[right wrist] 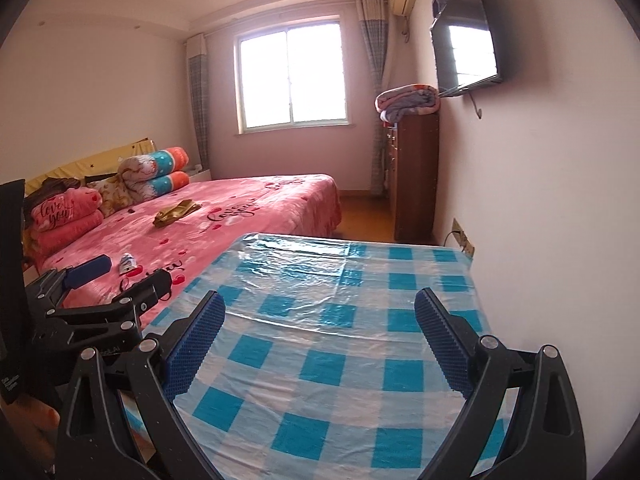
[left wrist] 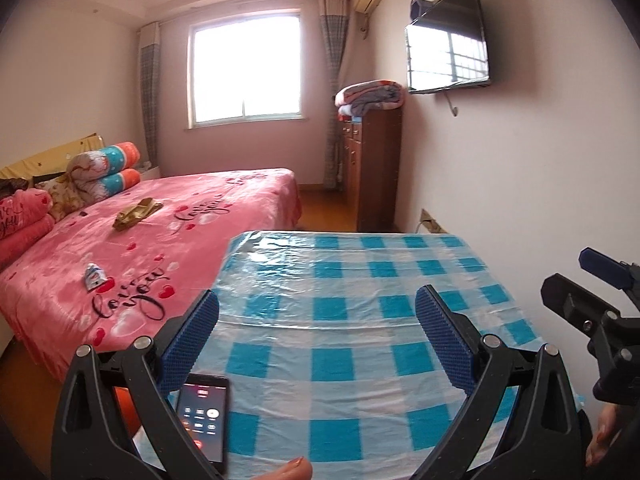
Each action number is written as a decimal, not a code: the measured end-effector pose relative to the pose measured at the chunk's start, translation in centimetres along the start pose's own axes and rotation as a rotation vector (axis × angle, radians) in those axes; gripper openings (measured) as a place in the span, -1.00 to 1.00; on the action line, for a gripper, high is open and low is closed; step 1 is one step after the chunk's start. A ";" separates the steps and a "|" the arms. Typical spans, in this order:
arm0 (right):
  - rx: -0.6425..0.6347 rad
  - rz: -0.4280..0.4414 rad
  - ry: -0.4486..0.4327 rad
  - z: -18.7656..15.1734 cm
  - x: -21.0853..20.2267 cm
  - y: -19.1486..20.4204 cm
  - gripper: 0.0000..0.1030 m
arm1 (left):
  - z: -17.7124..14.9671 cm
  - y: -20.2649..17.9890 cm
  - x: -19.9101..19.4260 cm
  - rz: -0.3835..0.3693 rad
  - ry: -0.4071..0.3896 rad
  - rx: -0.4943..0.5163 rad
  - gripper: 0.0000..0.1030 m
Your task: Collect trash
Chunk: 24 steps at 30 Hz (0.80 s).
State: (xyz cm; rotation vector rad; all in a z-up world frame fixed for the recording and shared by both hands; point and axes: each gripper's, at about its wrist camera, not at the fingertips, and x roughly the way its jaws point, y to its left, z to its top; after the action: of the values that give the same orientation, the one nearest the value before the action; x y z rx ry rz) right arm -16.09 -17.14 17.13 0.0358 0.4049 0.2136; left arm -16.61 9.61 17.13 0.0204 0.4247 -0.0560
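1. Blue-and-white checked plastic covers the table [left wrist: 352, 360], which fills the lower centre of both views.
2. Both grippers hover over this cloth; the left gripper [left wrist: 316, 320] has its blue-padded fingers spread wide apart with nothing between them.
3. The right gripper [right wrist: 320, 320] is likewise wide apart and empty in its own view; it also shows at the right edge of the left wrist view.
4. A phone [left wrist: 204, 420] with a lit screen lies on the table at the lower left of the left wrist view, partly behind the left finger.
5. A pink bed [left wrist: 160, 240] printed with hearts and lettering stands at the left of the frame, beside the table.
6. On the bed lie two pieces of trash: a small white-and-blue wrapper [left wrist: 93, 276] near the frame's left edge, and a crumpled golden-brown wrapper [left wrist: 137, 212] higher up, towards the pillows [left wrist: 108, 172].
7. A television [left wrist: 448, 40] hangs at the upper right, above a wooden dresser [left wrist: 376, 168] topped with folded blankets [left wrist: 370, 96].
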 end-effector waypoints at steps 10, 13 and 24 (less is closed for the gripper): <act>0.023 -0.037 -0.021 0.0 -1.4 -1.2 0.84 | 0.0 -1.0 -0.7 0.007 -0.015 0.007 0.92; 0.025 -0.043 -0.024 0.0 -1.6 -1.4 0.84 | 0.0 -1.0 -0.8 0.009 -0.016 0.008 0.92; 0.022 -0.047 -0.021 -0.3 -1.5 -1.5 0.84 | -0.2 -1.5 -1.2 0.037 -0.029 0.020 0.92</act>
State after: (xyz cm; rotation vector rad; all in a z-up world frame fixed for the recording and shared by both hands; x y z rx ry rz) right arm -17.29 -18.89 17.36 0.0498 0.3872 0.1622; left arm -17.83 8.18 17.45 0.0473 0.3943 -0.0241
